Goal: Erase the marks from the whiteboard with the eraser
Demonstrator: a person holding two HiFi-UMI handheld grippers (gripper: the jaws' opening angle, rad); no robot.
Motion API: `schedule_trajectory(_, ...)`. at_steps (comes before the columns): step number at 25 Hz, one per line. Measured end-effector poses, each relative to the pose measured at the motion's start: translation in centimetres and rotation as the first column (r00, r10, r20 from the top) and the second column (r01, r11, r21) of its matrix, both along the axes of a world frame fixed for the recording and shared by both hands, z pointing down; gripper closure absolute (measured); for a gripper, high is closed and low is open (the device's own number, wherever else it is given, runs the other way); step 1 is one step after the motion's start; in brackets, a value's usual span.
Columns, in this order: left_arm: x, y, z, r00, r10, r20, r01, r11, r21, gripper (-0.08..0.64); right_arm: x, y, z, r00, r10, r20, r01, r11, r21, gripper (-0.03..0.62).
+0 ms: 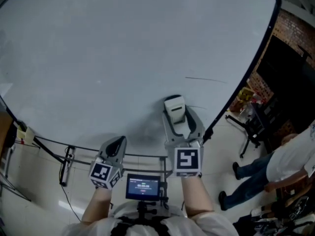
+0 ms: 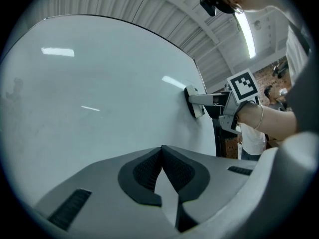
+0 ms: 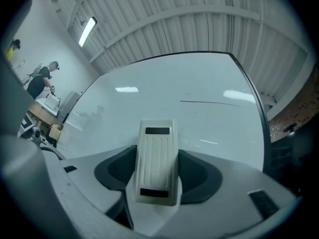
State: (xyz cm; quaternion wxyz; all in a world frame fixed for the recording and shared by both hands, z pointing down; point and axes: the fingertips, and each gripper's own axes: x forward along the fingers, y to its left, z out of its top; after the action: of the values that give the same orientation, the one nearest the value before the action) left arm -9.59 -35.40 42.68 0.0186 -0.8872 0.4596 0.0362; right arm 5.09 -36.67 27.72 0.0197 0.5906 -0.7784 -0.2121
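The whiteboard (image 1: 123,48) fills most of the head view. A thin dark line mark (image 1: 204,79) runs across it up and to the right of the eraser; the same mark (image 3: 217,102) shows in the right gripper view. My right gripper (image 1: 178,113) is shut on the white ribbed eraser (image 1: 175,109), which rests against the board low and right of centre. The eraser (image 3: 157,161) sits between the right jaws, and the eraser (image 2: 194,101) is seen edge-on against the board. My left gripper (image 1: 117,142) hangs below the board, shut and empty (image 2: 162,156).
A black frame edges the whiteboard (image 1: 246,77), with stand bars (image 1: 64,154) below it. A small screen (image 1: 143,186) sits at my chest. A person (image 1: 280,166) stands at the right near a black stand (image 1: 248,127). A brick wall (image 1: 295,28) is at the top right.
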Motion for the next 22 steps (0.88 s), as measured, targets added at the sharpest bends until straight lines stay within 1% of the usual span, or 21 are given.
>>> schedule_trajectory(2, 0.4, -0.1, 0.0, 1.000, 0.010, 0.000, -0.010, 1.000, -0.001, 0.554, 1.7, 0.0, -0.1, 0.999, 0.028, 0.022, -0.028, 1.000, -0.005, 0.330)
schedule_trajectory(7, 1.6, -0.1, 0.1, 1.000, 0.026, -0.003, -0.026, 1.000, -0.004, 0.554, 7.6, 0.1, 0.1, 0.989, 0.097, 0.109, -0.090, 0.994, -0.062, 0.330)
schedule_trajectory(11, 2.2, 0.1, 0.2, 0.999, 0.042, 0.001, -0.042, 0.999, -0.005, 0.554, 12.2, 0.5, 0.4, 0.966, 0.196, 0.169, -0.186, 0.980, -0.076, 0.330)
schedule_trajectory(14, 2.4, 0.2, 0.3, 0.999, 0.043, 0.002, -0.043, 0.999, -0.005, 0.554, 14.2, 0.8, 0.6, 0.951, 0.244, 0.190, -0.229, 0.969, -0.096, 0.331)
schedule_trajectory(16, 2.6, 0.3, 0.3, 0.999, 0.044, 0.002, -0.044, 0.999, -0.005, 0.554, 14.3, 1.1, 0.5, 0.948, 0.245, 0.201, -0.230, 0.968, -0.098, 0.333)
schedule_trajectory(18, 2.7, 0.5, 0.4, 0.999, 0.046, 0.004, -0.046, 0.999, -0.007, 0.554, 12.8, 1.5, 0.2, 0.959, 0.189, 0.212, -0.174, 0.981, -0.085, 0.333)
schedule_trajectory(20, 2.6, 0.6, 0.4, 0.999, 0.042, 0.002, -0.042, 0.999, -0.008, 0.554, 9.7, 1.7, -0.3, 0.978, 0.107, 0.181, -0.096, 0.993, -0.067, 0.333)
schedule_trajectory(22, 2.2, 0.8, 0.5, 0.999, 0.033, 0.000, -0.033, 0.999, -0.007, 0.554, 6.2, 1.6, -0.6, 0.990, 0.056, 0.128, -0.048, 0.997, -0.059, 0.333)
